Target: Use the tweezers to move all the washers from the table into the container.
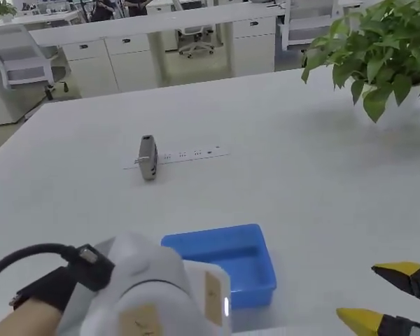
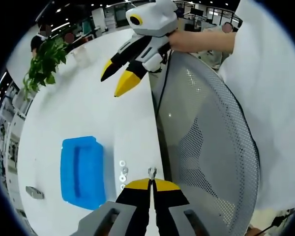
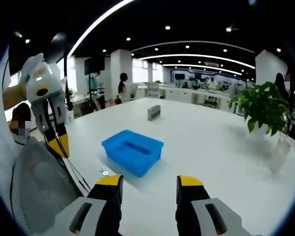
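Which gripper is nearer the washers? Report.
Left. The left gripper, shut on the tweezers, hangs just beside the washers; the open right gripper is farther off, across the table.

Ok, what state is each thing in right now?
left gripper: shut on the tweezers
right gripper: open, holding nothing
tweezers: clamped, tips poking out past the jaws
container: upright, open top, looks empty
washers: lying on the table beside the container
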Available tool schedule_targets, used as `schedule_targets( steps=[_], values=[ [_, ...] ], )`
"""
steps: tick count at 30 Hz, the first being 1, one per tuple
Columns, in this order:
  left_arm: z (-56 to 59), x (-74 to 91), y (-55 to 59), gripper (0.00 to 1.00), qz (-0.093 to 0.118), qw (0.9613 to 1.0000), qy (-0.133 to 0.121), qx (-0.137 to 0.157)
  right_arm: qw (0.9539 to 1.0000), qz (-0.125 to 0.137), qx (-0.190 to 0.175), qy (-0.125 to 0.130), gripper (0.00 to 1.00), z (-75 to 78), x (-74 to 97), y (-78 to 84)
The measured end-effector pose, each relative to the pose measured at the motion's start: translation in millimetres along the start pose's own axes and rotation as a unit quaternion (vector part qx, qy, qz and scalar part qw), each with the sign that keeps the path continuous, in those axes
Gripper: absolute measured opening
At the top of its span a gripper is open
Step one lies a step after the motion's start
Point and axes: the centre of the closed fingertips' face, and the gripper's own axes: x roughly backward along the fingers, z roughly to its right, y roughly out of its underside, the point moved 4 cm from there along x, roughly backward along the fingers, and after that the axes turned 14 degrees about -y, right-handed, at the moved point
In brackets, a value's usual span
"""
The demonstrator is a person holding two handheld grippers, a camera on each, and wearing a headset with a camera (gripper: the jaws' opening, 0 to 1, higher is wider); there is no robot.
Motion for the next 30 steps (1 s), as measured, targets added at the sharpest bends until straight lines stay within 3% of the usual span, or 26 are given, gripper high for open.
schedule_targets(
  steps=[3, 4, 7, 8, 10, 13, 17, 21, 28, 30],
  values=[
    [-0.6, 0.0, 1.1, 0.00, -0.002, 1.0000, 0.000, 0.003, 0.9988, -0.025, 0.014, -0.039, 0.37, -10.4, -11.3, 1.8],
    [-0.8, 0.0, 1.3, 0.00, -0.002, 1.0000, 0.000, 0.004, 0.9970, -0.028, 0.019, -0.070, 0.36, -19.8, -19.1, 1.3],
    [-0.9, 0.0, 1.3, 0.00, -0.002, 1.0000, -0.001, 0.007, 0.9900, -0.046, 0.031, -0.130, 0.34, -41.5, -38.0, 3.1],
    [-1.0, 0.0, 1.3, 0.00, -0.002, 1.0000, -0.001, 0.008, 0.9848, -0.057, 0.038, -0.160, 0.34, -52.4, -46.3, 5.1],
    [-1.3, -0.1, 1.1, 0.00, 0.000, 0.9999, -0.002, 0.011, 0.9773, -0.075, 0.051, -0.192, 0.34, -64.9, -56.6, 9.2],
    [-1.9, -0.5, 0.9, 0.00, 0.001, 0.9998, -0.003, 0.018, 0.9582, -0.112, 0.074, -0.253, 0.32, -86.5, -74.2, 21.3],
    [-2.1, -0.6, 1.1, 0.00, 0.002, 0.9997, -0.003, 0.023, 0.9442, -0.120, 0.097, -0.291, 0.24, -99.0, -88.5, 27.6],
    [-2.0, -0.6, 1.4, 0.00, 0.003, 0.9996, -0.003, 0.029, 0.9345, -0.134, 0.101, -0.314, 0.23, -103.8, -98.9, 32.0],
    [-3.7, -1.4, -0.6, 0.00, 0.009, 0.9989, 0.000, 0.047, 0.9214, -0.153, 0.110, -0.340, 0.16, -109.2, -110.4, 41.7],
    [-5.4, -2.0, -1.2, 0.00, 0.009, 0.9988, 0.001, 0.049, 0.9201, -0.159, 0.108, -0.341, 0.16, -108.9, -113.1, 44.6]
  ],
)
